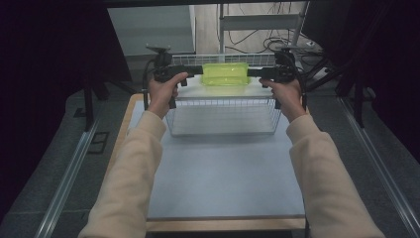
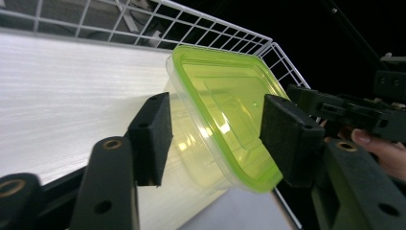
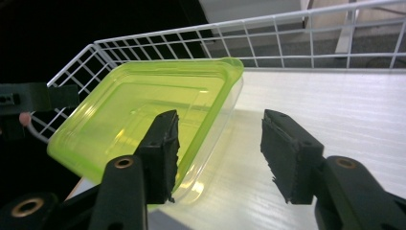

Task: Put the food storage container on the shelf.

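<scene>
Near edge of the bench (image 1: 225, 188): bare grey mat, two cream sleeves coming in from the bottom. Farther back a white wire basket (image 1: 223, 119) sits on the bench, with a white shelf board on top.

Left gripper (image 1: 190, 71) held in the left hand (image 1: 163, 91), pointing right toward the container. Its jaws are spread wide – in the left gripper view the green-lidded container's (image 2: 225, 115) left end sits between the two black pads, with a gap showing on both sides; no pinch visible.

Right gripper (image 1: 255, 73) in the right hand (image 1: 285, 94), pointing left. Jaws spread wide too – in the right gripper view one pad overlaps the container's (image 3: 143, 115) near corner, the other pad stands well clear over the white board. Contact at that corner can't be told.

Container (image 1: 225, 73): clear tub with lime-green lid, resting on the white board at the far side, between both grippers, just in front of the wire rail (image 1: 223, 58) at the back.
</scene>
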Available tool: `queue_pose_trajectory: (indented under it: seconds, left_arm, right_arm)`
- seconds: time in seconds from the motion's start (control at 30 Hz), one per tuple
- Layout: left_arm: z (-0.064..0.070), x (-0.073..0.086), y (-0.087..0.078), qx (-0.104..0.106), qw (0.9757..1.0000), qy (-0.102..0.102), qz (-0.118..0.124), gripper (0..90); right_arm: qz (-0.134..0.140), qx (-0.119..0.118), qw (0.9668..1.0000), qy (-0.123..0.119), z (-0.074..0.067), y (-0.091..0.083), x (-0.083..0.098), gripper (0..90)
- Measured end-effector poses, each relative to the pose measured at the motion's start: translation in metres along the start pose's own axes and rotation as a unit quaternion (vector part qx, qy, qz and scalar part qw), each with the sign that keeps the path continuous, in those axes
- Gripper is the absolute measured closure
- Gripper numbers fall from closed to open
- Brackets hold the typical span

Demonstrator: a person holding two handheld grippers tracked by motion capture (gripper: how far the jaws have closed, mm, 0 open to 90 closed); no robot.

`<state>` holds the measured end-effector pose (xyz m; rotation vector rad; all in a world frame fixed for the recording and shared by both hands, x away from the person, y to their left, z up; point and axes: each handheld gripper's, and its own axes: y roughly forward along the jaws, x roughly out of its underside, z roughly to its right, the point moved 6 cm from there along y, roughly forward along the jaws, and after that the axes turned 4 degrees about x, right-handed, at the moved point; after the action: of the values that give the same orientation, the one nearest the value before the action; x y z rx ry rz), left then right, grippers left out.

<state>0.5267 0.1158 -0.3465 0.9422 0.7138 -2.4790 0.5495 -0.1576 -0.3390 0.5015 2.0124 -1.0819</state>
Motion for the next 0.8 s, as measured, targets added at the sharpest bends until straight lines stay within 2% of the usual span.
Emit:
queue_pose_trajectory:
  seconds: [0.17,0.33,0.43,0.63,0.73,0.8]
  left_arm:
    - [0.011,0.008,-0.014,-0.011,0.9997,0.022,0.009,35.9]
    - [0.024,0.028,-0.032,-0.016,0.9985,0.05,0.013,33.0]
    - [0.031,0.04,-0.04,-0.019,0.9975,0.067,0.006,31.9]
    - [0.047,0.075,-0.058,-0.015,0.9944,0.104,0.0,31.6]
    - [0.052,0.097,-0.067,0.001,0.9942,0.107,-0.001,31.4]
    - [0.052,0.117,-0.073,0.003,0.994,0.109,0.0,31.1]
  right_arm:
    - [0.011,-0.013,0.9996,-0.02,-0.005,-0.018,0.004,42.2]
    - [0.01,-0.026,0.9988,-0.041,-0.008,-0.035,0.013,39.5]
    - [0.016,-0.035,0.9977,-0.056,-0.013,-0.047,0.021,39.4]
    - [0.026,-0.049,0.9947,-0.086,-0.019,-0.069,0.045,39.3]
    - [0.032,-0.058,0.9932,-0.096,-0.02,-0.08,0.059,39.3]
    - [0.033,-0.06,0.9921,-0.105,-0.02,-0.086,0.071,39.3]
